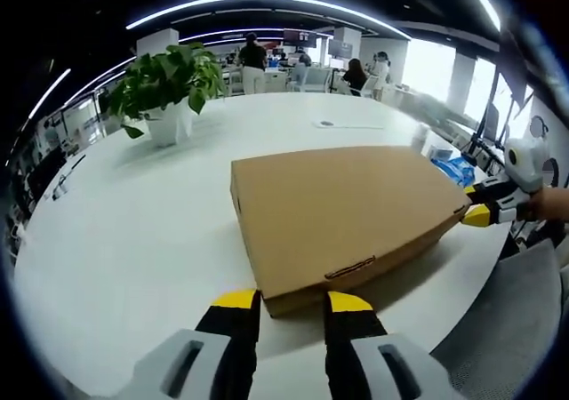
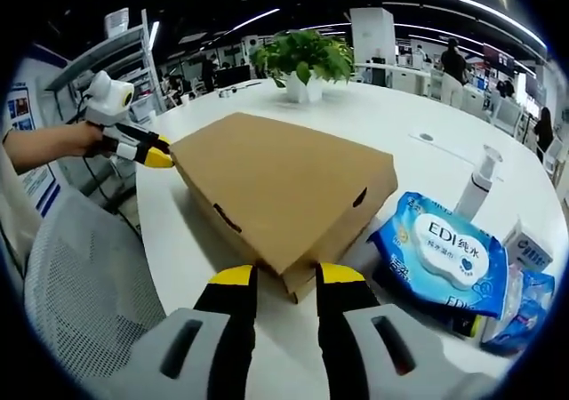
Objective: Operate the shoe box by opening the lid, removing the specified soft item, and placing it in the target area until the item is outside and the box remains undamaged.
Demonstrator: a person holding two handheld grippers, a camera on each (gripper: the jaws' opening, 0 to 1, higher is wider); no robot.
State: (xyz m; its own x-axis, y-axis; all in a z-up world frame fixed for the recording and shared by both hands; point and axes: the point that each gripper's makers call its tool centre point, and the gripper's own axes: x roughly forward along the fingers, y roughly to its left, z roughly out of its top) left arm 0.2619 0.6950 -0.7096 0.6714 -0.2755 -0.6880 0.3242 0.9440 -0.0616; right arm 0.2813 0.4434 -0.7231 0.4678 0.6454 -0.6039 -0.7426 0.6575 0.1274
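Open-plan office space with long ceiling light strips surrounds a large white desk (image 1: 133, 240), smooth and rounded at its edge.

Seen in the left gripper view, the left tool (image 1: 293, 302) has yellow-tipped black jaws standing a narrow gap apart, straddling the near corner of the shoe box (image 1: 342, 213) without clearly pinching it; whether they touch the cardboard is hard to tell. The box is flat, plain brown cardboard with its lid closed and a small slot tab on the front edge. At its far right corner the right tool (image 1: 480, 212) meets the box edge, held by a hand (image 1: 551, 204) cut off by the frame.

Seen in the right gripper view, the right tool (image 2: 277, 277) likewise has its jaws slightly parted at the box (image 2: 280, 182) corner, holding nothing firmly that can be seen. The left tool (image 2: 151, 156) touches the opposite corner.

Beside the box lies a glossy blue wet-wipes pack (image 2: 444, 253), with a white pump bottle (image 2: 480, 182) behind it. A leafy potted plant (image 1: 169, 89) stands farther back. Distant people are blurred. The box's contents are hidden.
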